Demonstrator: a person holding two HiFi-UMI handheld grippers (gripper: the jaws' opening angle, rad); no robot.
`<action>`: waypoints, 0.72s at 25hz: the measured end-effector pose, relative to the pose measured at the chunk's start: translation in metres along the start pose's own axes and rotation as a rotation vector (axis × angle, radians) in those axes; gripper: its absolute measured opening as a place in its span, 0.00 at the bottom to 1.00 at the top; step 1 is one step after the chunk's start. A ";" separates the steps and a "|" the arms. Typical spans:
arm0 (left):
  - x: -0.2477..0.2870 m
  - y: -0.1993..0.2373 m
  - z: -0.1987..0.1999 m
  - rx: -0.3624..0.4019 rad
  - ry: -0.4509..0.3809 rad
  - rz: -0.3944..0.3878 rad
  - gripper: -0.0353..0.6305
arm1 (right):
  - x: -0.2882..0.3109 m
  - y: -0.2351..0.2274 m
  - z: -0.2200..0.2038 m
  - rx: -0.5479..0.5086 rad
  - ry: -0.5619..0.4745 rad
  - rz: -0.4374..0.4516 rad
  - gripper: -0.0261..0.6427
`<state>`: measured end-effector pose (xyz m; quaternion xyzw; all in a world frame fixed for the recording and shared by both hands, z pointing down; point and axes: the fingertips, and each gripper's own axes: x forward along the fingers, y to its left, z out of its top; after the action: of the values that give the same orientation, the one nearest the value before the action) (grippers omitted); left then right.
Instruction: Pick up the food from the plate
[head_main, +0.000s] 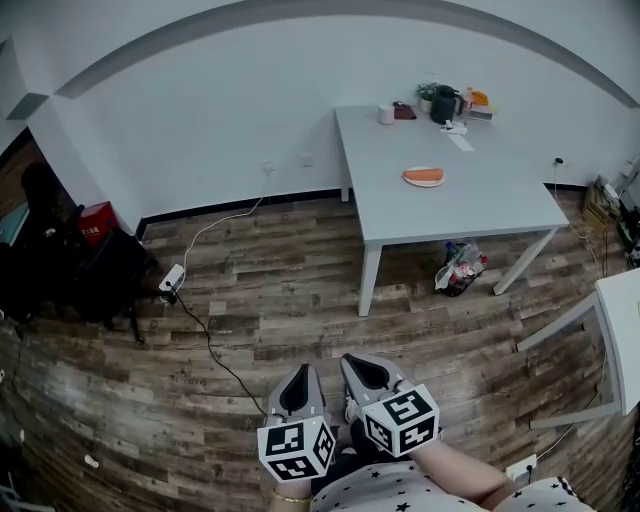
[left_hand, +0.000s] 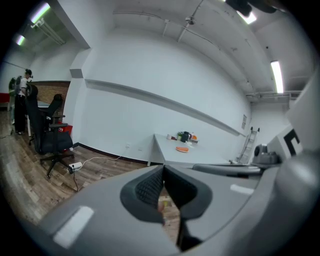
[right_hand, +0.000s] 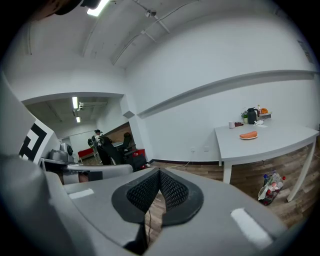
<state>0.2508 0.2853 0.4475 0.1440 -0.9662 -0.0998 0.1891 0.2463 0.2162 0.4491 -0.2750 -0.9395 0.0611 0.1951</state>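
Note:
An orange piece of food (head_main: 424, 175) lies on a white plate (head_main: 424, 183) in the middle of a grey table (head_main: 500, 205), far across the room. The same food (left_hand: 182, 148) (right_hand: 248, 135) shows small in both gripper views. My left gripper (head_main: 299, 371) and right gripper (head_main: 356, 362) hang side by side low over the wooden floor, close to my body and far from the table. Both are shut, jaw tips touching, with nothing between them.
A black kettle (head_main: 444, 104), a potted plant, a white cup (head_main: 386, 114) and small items stand at the table's far end. A bag of rubbish (head_main: 459, 268) sits under the table. A power strip (head_main: 171, 278) with cables lies on the floor. An office chair (head_main: 85, 265) stands left, a second table (head_main: 622, 320) right.

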 end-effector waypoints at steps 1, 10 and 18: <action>0.009 0.002 0.003 0.000 -0.001 -0.004 0.06 | 0.007 -0.005 0.002 0.004 -0.001 -0.002 0.04; 0.135 0.004 0.057 0.035 0.008 -0.079 0.06 | 0.093 -0.080 0.059 -0.014 -0.025 -0.024 0.04; 0.269 -0.036 0.120 0.074 0.011 -0.209 0.06 | 0.140 -0.200 0.125 -0.008 -0.067 -0.156 0.04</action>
<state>-0.0266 0.1834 0.4198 0.2516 -0.9478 -0.0823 0.1775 -0.0112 0.1225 0.4254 -0.1994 -0.9643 0.0510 0.1666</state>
